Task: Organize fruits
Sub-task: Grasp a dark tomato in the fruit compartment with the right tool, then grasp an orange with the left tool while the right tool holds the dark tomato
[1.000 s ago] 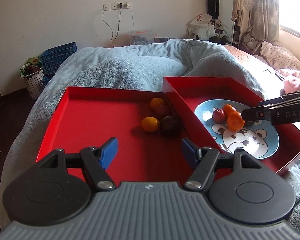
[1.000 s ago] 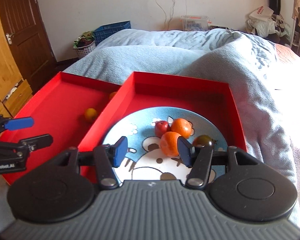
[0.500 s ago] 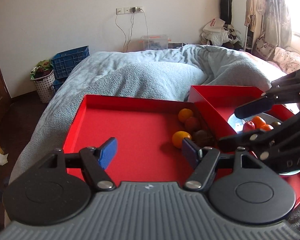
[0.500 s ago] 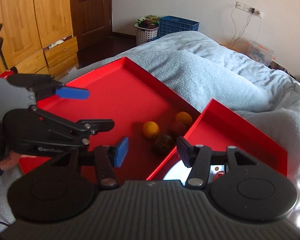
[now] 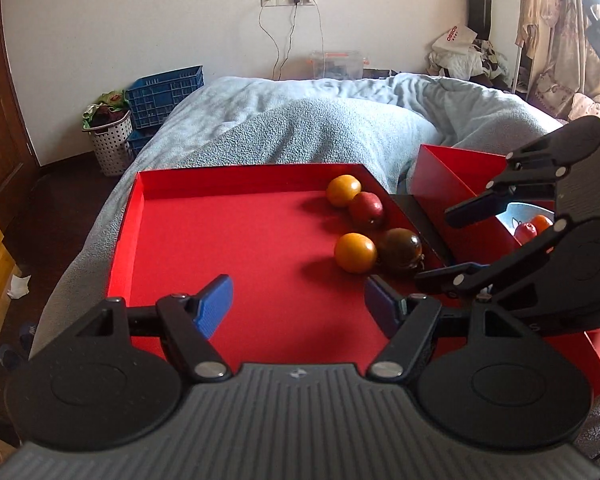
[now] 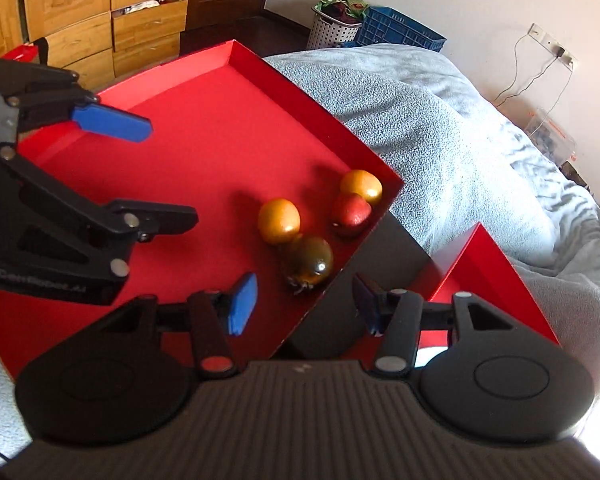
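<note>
Several fruits lie in the right corner of the left red tray point(image 5: 220, 240): two oranges point(image 5: 355, 252) point(image 5: 343, 190), a red fruit point(image 5: 366, 209) and a dark tomato point(image 5: 401, 249). In the right wrist view the dark tomato point(image 6: 309, 259) sits just ahead of my right gripper point(image 6: 304, 308), which is open and empty. My left gripper point(image 5: 298, 306) is open and empty over the tray floor. A second red tray point(image 5: 452, 188) at right holds a blue plate point(image 5: 512, 216) with more fruit point(image 5: 534, 228), mostly hidden by the right gripper.
Both trays rest on a bed with a grey-blue blanket point(image 5: 320, 128). A blue crate point(image 5: 164, 94) and a white laundry basket point(image 5: 110, 140) stand by the wall at left. Wooden drawers point(image 6: 100, 36) stand beyond the left tray.
My right gripper has swung left from over the plate to the fruits in the left tray. My left gripper has shifted left, with the fruits now closer and to its right.
</note>
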`<state>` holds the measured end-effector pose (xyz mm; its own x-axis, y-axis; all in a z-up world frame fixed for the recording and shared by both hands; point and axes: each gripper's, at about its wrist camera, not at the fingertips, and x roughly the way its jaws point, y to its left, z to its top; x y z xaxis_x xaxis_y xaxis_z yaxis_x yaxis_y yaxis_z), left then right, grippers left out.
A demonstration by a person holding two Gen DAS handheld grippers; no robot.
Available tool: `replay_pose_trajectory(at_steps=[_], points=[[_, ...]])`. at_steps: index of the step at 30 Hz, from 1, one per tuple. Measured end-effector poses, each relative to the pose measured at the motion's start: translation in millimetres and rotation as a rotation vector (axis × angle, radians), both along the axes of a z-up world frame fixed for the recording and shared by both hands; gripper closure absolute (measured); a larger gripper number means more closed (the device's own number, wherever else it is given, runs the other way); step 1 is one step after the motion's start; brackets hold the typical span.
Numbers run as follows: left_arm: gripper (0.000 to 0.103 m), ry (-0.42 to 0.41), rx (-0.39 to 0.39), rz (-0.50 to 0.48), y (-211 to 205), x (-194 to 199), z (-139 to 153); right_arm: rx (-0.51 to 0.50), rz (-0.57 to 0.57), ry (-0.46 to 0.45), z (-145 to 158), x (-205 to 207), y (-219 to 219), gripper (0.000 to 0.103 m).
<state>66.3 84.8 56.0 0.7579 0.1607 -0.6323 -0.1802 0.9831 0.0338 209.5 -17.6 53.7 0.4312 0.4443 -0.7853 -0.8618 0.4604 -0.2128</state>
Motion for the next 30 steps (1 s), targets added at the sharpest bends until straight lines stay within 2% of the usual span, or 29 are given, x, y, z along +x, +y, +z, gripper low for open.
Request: replay_pose_trajectory(at_steps=[6,10,17,19,20,25,30], points=[[0.026,0.008,-0.078,0.046,14.2,-1.3,-1.7,-0.017,0.071,-0.045,0.8,-4.3,10.5,0.048],[0.026,0.011,-0.091,0.072,19.8,-0.4,-2.5,-0.115,0.136,-0.107,-12.8,-1.4,23.9,0.049],[0.026,0.019,-0.095,0.065,22.0,2.6,-3.7,-0.23,0.255,-0.207,-34.2,-1.1,38.0,0.057],[0.026,0.024,-0.097,0.062,21.8,4.3,-4.3,-0.227,0.263,-0.218,-33.0,-0.6,39.5,0.058],[0.026,0.03,-0.097,0.062,21.6,5.1,-5.0,-0.223,0.259,-0.211,-32.6,0.4,40.1,0.061],[0.026,0.057,-0.097,0.059,21.4,9.5,-9.6,-0.163,0.201,-0.191,-28.1,0.0,33.2,0.061],[0.026,0.072,-0.088,0.036,20.9,14.4,-9.7,0.01,0.099,-0.109,-1.1,-7.1,2.5,0.061]])
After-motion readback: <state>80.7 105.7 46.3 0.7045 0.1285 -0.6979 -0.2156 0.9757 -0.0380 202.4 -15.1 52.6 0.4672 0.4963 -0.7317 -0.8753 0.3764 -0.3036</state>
